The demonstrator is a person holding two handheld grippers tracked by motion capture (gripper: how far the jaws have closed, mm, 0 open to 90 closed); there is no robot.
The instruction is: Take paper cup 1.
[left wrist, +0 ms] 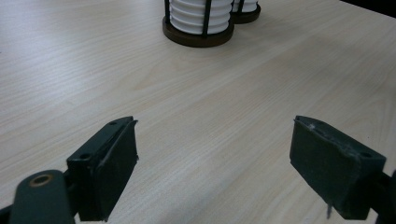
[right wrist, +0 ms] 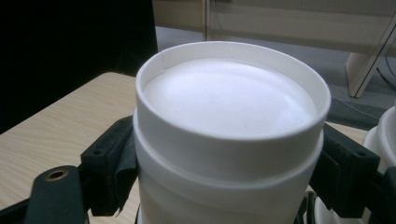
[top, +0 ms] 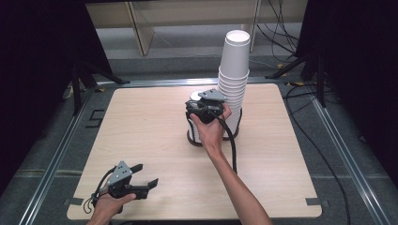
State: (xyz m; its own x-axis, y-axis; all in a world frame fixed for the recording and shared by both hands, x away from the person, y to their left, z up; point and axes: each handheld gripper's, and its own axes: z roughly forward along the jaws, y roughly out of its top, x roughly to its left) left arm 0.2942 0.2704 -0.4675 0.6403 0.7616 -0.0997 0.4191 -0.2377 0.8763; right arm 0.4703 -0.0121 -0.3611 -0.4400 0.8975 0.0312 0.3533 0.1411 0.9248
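Left hand-held gripper (top: 146,177): jaws apart, empty, resting at near edge of pale wooden desk (top: 141,122), apparently on standby. Right hand-held gripper (top: 202,108): clamped around short stack of white paper cups (right wrist: 229,140) in its dark holder mid-desk, seemingly for lifting. Tall white paper-cup stack (top: 233,70): just beside, right.

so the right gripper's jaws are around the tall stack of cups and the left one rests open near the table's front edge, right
Not quite. The right gripper has its jaws around the short stack of cups, as the right gripper view shows; the tall stack stands beside it. The left gripper does rest open near the front edge.
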